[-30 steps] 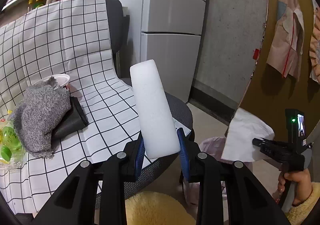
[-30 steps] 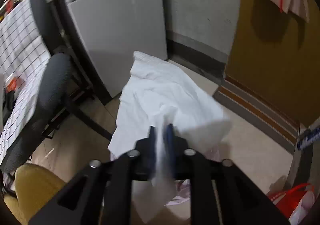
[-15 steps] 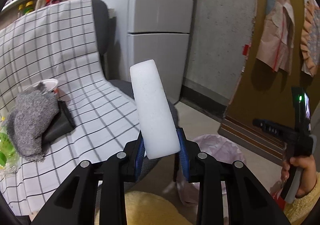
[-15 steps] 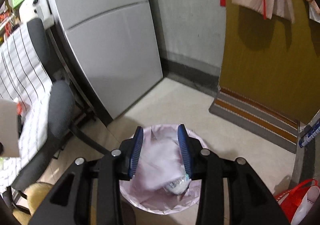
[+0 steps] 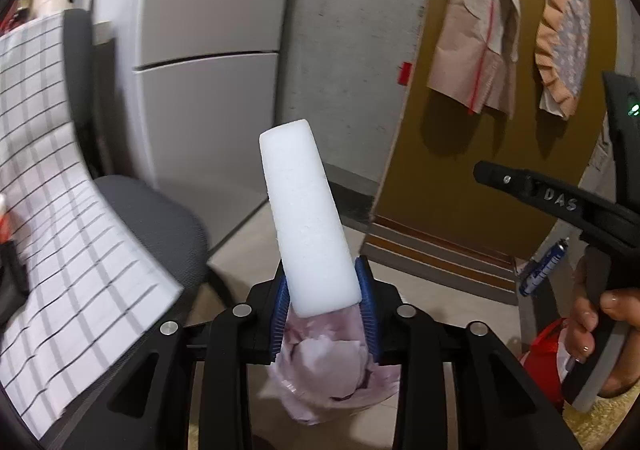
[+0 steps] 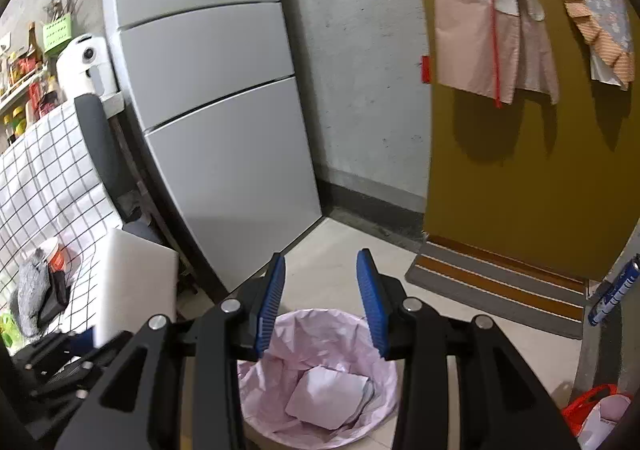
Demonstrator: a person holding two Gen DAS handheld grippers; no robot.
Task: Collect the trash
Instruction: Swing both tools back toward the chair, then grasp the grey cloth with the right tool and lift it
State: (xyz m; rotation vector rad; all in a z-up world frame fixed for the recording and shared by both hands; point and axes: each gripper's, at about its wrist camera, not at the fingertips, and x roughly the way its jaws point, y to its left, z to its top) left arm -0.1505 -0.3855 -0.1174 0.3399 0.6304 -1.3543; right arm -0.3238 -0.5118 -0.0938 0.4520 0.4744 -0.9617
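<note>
Foam block (image 5: 312,218) stands gripped between the left gripper (image 5: 323,296) pads at lower centre, above the pink-lined bin (image 5: 332,370). Only the right view shows paper (image 6: 328,396) inside the bin, below the empty right gripper (image 6: 321,286), whose jaws have just been opening.

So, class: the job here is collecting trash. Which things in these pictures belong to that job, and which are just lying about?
Part of the job:
- foam block, held in the left gripper
- bin with pink liner
- paper already in the bin
- right gripper, open and empty

Just lying about:
- fridge
- chair
- checked cloth
- doormat
- hanging clothes
</note>
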